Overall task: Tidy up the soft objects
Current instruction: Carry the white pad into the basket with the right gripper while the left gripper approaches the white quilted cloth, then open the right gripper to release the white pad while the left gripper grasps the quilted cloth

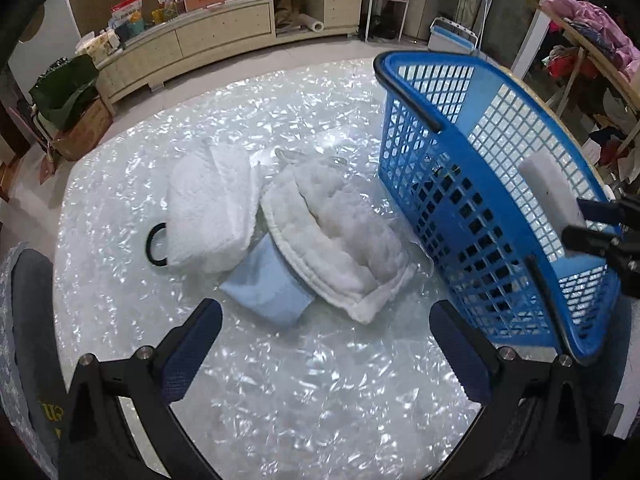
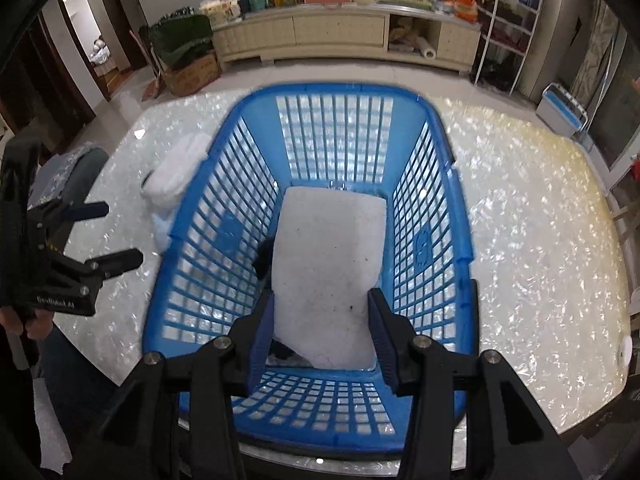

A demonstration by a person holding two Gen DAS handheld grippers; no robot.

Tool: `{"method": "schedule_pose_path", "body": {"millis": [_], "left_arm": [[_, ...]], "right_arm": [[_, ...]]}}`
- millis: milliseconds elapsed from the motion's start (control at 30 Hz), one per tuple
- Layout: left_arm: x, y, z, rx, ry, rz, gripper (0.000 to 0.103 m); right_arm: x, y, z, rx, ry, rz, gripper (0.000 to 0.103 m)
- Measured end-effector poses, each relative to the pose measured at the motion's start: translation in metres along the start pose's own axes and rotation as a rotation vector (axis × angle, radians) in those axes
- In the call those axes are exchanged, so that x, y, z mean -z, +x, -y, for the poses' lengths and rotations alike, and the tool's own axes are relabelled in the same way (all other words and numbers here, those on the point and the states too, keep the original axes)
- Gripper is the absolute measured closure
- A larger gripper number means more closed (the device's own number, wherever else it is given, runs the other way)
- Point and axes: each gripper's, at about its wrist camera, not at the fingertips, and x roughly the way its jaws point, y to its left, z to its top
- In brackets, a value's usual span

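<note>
A blue plastic basket [image 2: 224,216] stands on the table. My right gripper [image 2: 322,324] is shut on a white foam sponge slab [image 2: 328,264] and holds it inside the basket. In the left wrist view the basket [image 1: 452,200] is at the right, with the slab [image 1: 548,184] and right gripper [image 1: 592,224] in it. My left gripper [image 1: 326,340] is open and empty above the table, just in front of a light blue cloth [image 1: 268,284], a white quilted pad [image 1: 340,236] and a folded white fluffy towel [image 1: 212,208]. The left gripper [image 2: 114,232] also shows in the right wrist view.
The table [image 1: 280,400] has a shiny pearl-patterned top. A black ring [image 1: 154,244] lies against the fluffy towel. A low cabinet [image 2: 340,40] with clutter runs along the far wall. A chair [image 1: 28,320] is at the table's left edge.
</note>
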Motion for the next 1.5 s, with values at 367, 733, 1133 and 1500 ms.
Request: {"method": "schedule_pose_path", "body": {"millis": [367,733,1133,1500], "left_arm": [[-0.020,0.043,-0.006,-0.006,-0.015,-0.049,0.000],[-0.043,0.090,-0.009,0.050,0.023,-0.064,0.005],[-0.053,0.123,-0.002,0.102,0.103,-0.065,0.047],[-0.051,0.112,0.005,0.170,0.123,-0.044,0.080]], "right_arm": [[0.002,0.027,-0.002,-0.004,-0.029,-0.091,0.057],[0.002,0.039,0.001,-0.005,-0.049,-0.139,0.056],[-0.006,0.052,0.001,-0.007,-0.045,-0.161,0.055],[-0.002,0.061,-0.010,-0.005,-0.057,-0.177,0.052]]}}
